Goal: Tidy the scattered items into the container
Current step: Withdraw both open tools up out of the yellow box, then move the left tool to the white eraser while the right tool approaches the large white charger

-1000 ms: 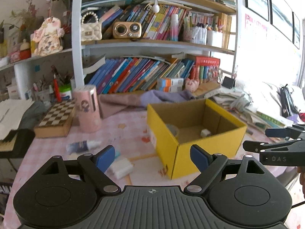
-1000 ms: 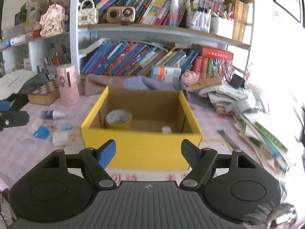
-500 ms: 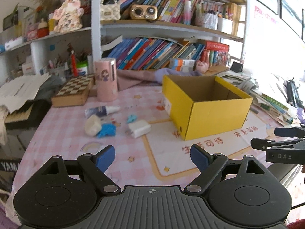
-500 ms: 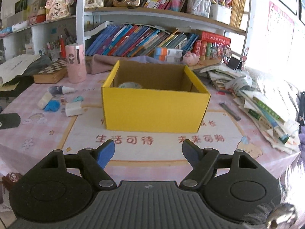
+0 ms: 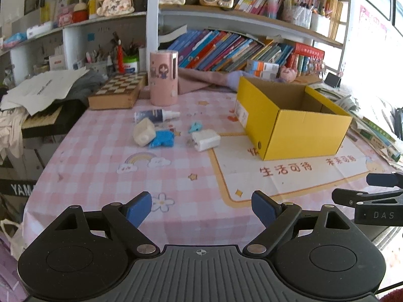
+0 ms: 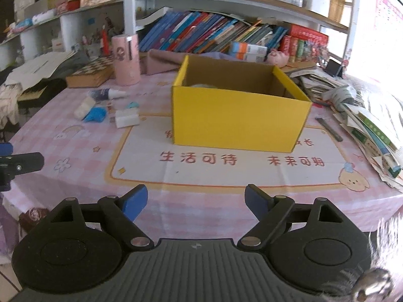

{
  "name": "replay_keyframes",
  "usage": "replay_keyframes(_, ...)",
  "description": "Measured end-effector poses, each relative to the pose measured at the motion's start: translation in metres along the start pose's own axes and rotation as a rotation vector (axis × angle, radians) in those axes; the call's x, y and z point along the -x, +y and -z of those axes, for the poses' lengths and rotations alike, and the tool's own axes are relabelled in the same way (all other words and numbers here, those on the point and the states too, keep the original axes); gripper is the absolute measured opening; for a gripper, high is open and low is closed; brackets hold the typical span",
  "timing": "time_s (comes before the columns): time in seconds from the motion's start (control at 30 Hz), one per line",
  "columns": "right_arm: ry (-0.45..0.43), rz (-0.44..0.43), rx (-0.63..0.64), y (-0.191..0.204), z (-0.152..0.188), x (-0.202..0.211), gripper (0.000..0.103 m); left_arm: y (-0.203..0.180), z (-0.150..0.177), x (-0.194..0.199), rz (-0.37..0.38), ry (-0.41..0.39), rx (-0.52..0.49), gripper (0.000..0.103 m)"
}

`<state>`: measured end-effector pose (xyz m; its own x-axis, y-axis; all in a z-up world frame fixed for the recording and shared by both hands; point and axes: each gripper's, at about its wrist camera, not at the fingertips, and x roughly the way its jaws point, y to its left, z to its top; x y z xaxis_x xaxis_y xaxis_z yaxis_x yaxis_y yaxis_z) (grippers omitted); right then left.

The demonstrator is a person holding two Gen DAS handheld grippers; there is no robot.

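Left gripper: matte black body, ribbed grey-black centre plate with a small white crosshair mark
Left fingers: blue pads on black linkage arms, silver rivets at the pivots
Side discs: round black housings, triangular cut-outs above them
Right gripper: same black build, blue pads, silver rivets
Right gripper seen from the left wrist: black arm lettered "DAS" in white
Sleeve: red fuzzy cuff at the left-wrist view's lower right corner

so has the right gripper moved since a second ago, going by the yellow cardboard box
Yes. The right gripper has backed away from the yellow cardboard box: the box looks smaller and sits higher in its view, with more tablecloth showing between. Its empty jaws are opening.
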<state>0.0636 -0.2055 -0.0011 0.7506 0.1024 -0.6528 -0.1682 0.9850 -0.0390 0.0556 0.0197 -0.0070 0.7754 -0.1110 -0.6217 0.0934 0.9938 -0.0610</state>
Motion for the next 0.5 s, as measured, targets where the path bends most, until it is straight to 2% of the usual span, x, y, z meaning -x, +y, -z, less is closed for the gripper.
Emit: replay_keyframes(0.5, 0.018, -0.045, 0.048, 0.023, -0.007, -0.01, 0.085, 0.018, 0.001, 0.0, -0.032, 0.001, 0.027, 0.089)
